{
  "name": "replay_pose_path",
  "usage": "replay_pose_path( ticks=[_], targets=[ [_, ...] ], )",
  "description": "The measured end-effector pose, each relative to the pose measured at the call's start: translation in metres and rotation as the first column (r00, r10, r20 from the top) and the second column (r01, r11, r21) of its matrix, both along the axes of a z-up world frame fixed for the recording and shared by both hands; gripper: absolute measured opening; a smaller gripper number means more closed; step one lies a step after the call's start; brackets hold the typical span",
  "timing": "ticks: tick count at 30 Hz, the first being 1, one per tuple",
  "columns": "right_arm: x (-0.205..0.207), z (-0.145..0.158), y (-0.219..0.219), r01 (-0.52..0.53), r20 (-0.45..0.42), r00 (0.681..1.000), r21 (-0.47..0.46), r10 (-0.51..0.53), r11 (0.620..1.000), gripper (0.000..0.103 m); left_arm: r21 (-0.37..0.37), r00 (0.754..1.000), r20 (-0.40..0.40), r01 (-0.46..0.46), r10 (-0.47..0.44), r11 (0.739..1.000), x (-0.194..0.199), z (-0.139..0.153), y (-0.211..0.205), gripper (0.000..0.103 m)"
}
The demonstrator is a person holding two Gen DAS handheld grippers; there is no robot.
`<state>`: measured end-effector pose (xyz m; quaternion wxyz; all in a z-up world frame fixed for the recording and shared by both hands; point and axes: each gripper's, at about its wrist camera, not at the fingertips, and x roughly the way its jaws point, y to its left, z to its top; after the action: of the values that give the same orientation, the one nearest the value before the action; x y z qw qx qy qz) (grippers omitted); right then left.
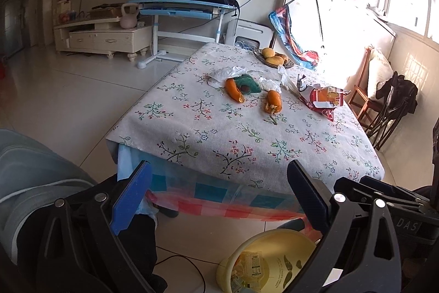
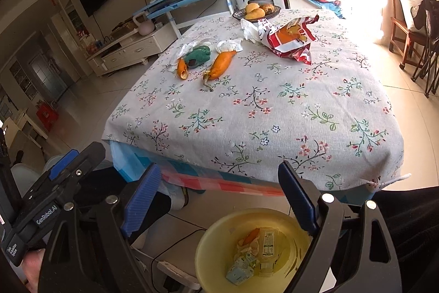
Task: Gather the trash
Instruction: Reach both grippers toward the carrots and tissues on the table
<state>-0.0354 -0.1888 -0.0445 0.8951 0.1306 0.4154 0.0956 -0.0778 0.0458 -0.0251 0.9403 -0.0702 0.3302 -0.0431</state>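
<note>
Gaping wide and empty, both tongs [image 1: 219, 194] [image 2: 219, 197] hover (left body [image 2: 46, 213] reads "GenRobot.AI").

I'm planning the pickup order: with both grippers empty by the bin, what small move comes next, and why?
Probably reach the right gripper forward toward the nearest orange peel. Its fingers stand open and empty, the yellow bin already holds scraps, and peels, tissue and a red wrapper remain on the table.

Left gripper [image 1: 219, 197] and right gripper [image 2: 219, 197]: black frames, blue ribbed pads [image 2: 141, 199], silver rivets; "GenRobot.AI" lettering on the left unit's housing.
</note>
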Motion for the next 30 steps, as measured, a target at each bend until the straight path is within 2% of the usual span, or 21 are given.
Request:
replay_pose_path(
  ticks=[8, 12, 22, 25, 30],
  targets=[
    [0.057, 0.008, 0.002, -0.005, 0.009, 1.000, -0.027, 0.006, 1.000, 0.084, -0.044, 0.998, -0.047, -0.041, 0.039, 0.998, 0.051, 0.004, 0.021, 0.095],
    [0.083, 0.010, 0.000, -0.011, 0.010, 1.000, -0.038, 0.011, 0.999, 0.084, -0.005, 0.998, -0.053, -0.043, 0.043, 0.999, 0.084, 0.005, 0.017, 0.095],
    [0.160, 0.005, 0.002, -0.062, -0.004, 0.998, -0.040, 0.062, 0.997, 0.084, 0.035, 0.992, -0.125, -0.020, 0.024, 0.999, 0.178, -0.009, -0.012, 0.095],
    [0.187, 0.002, 0.003, -0.073, -0.011, 0.997, -0.047, 0.072, 0.996, 0.079, 0.040, 0.989, -0.147, -0.024, 0.029, 0.999, 0.205, -0.017, -0.019, 0.092],
    [0.227, -0.011, 0.009, -0.098, -0.038, 0.995, -0.075, 0.095, 0.992, 0.075, 0.034, 0.979, -0.204, -0.021, 0.028, 0.999, 0.233, -0.037, -0.025, 0.078]
  ],
)
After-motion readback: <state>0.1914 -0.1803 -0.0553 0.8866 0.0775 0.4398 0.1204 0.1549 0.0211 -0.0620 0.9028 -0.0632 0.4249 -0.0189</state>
